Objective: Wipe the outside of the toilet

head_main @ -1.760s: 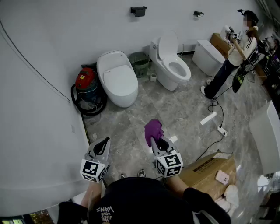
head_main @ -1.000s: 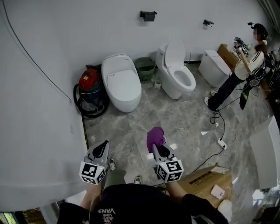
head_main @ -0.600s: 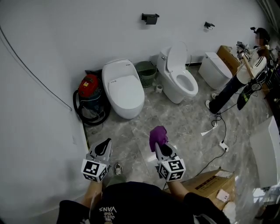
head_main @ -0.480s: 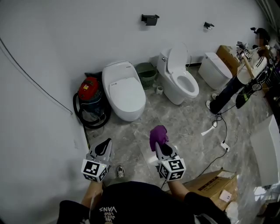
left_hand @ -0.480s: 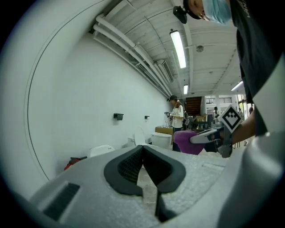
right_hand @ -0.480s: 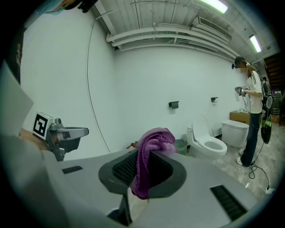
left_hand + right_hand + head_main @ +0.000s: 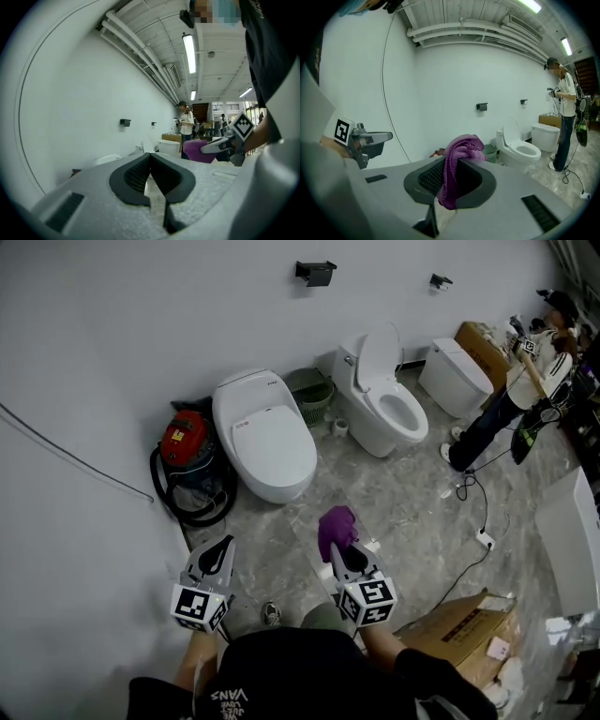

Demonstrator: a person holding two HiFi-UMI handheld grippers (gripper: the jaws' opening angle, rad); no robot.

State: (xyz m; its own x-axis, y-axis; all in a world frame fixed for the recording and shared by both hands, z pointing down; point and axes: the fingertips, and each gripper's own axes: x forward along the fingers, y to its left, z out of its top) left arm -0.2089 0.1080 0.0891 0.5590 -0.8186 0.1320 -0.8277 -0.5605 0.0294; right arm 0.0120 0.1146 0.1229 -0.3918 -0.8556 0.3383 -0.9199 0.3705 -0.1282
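Purple terry cloth [image 7: 335, 524] hangs pinched in the right gripper [image 7: 340, 547]; left gripper [image 7: 222, 549] closed, empty. White closed-lid ceramic toilet [image 7: 267, 442] stands at the floor's far edge; hard rubbing may drag the cloth free.

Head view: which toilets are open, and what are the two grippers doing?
Left toilet: lid down.
Middle toilet: lid up.
Far toilet: lid down.
Left gripper: shut, empty.
Right gripper: shut on purple cloth.
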